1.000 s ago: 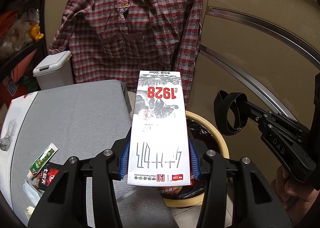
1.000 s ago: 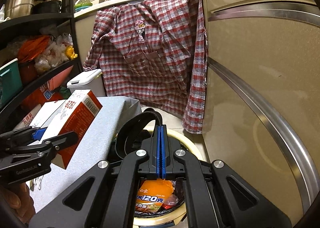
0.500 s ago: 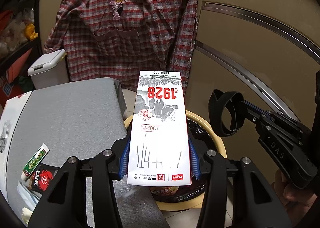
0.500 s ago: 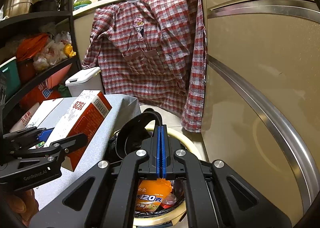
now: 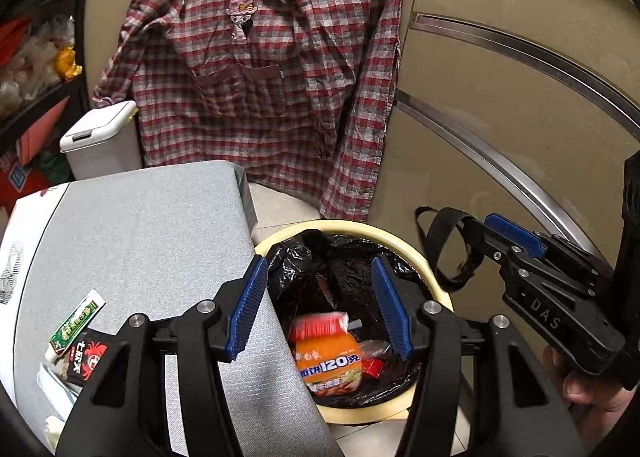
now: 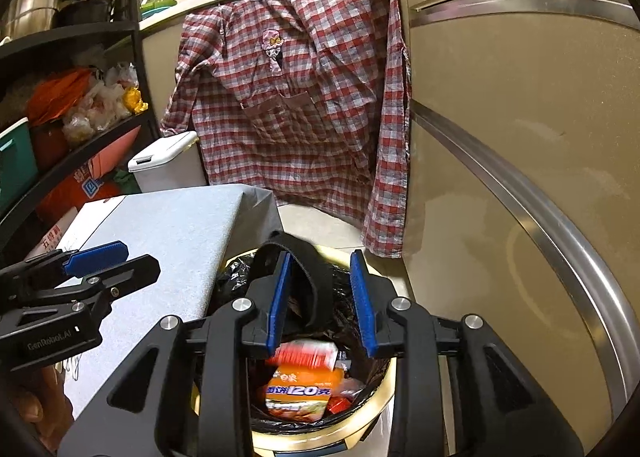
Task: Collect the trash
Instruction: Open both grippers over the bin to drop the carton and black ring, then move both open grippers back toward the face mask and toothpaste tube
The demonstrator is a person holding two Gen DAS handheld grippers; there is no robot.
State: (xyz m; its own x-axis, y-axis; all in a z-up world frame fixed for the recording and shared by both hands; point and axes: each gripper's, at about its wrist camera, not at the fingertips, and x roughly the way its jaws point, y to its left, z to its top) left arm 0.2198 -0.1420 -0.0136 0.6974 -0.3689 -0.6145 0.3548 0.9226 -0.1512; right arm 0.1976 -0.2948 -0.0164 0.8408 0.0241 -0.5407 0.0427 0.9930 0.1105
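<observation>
A round cream trash bin (image 5: 400,245) with a black liner stands beside a grey table (image 5: 132,241). My left gripper (image 5: 320,313) is open and empty above the bin. The red and white carton (image 5: 320,327) is blurred, dropping into the bin onto an orange packet (image 5: 330,365). My right gripper (image 6: 322,305) is open over the bin (image 6: 384,397), with a black strap loop (image 6: 316,289) between its fingers, no longer pinched. The carton (image 6: 306,355) shows below. A green sachet (image 5: 76,323) and a black crab wrapper (image 5: 86,355) lie on the table's near left.
A plaid shirt (image 5: 260,85) hangs on the counter behind. A beige cabinet (image 5: 520,117) with metal trim stands at the right. A small white lidded bin (image 5: 100,137) sits behind the table. Shelves with bags (image 6: 72,97) are at the left.
My left gripper opened and let go of the carton, which falls into the bin. My right gripper opened, releasing its pinch on the black strap.
</observation>
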